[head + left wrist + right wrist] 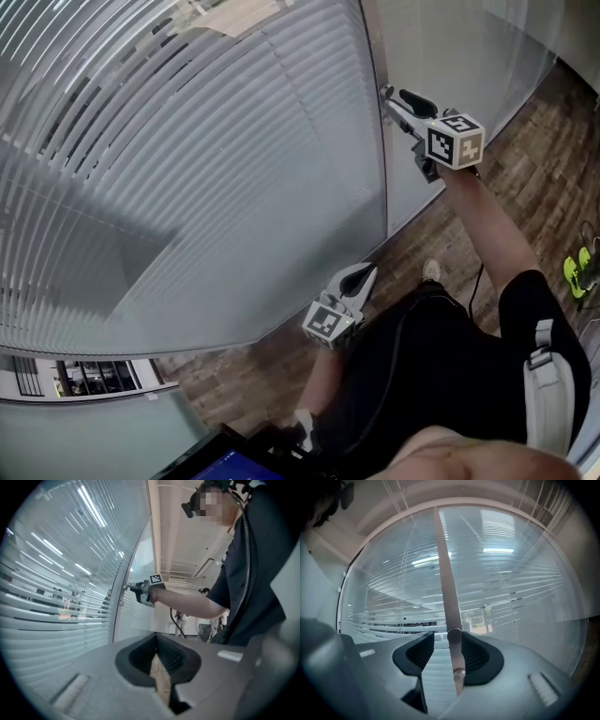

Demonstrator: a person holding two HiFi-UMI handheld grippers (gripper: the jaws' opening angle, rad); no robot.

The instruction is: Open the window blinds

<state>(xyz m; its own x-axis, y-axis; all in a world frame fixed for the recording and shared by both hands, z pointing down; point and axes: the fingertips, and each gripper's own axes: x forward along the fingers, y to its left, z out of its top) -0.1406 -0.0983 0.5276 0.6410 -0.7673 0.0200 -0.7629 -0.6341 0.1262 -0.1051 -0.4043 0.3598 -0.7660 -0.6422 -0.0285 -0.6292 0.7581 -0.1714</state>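
pale plastic wand [449, 588] hangs upright at the right edge of the blinds [187, 169]. it runs between the jaws of the right gripper [447, 639], which stand wide without pinching it, closer to the right-hand pad. the left gripper [361, 274] sits low, well apart, closed on nothing, so the right is nearer for twisting.

Glossy smooth blind slats [187, 169], matt plastic wand [449, 597], wood-plank floor [534, 150] w/ dull finish.

The right tongs [387, 92] are held high and level, jaws apart; the left tongs [360, 274] sit lower, jaws together.
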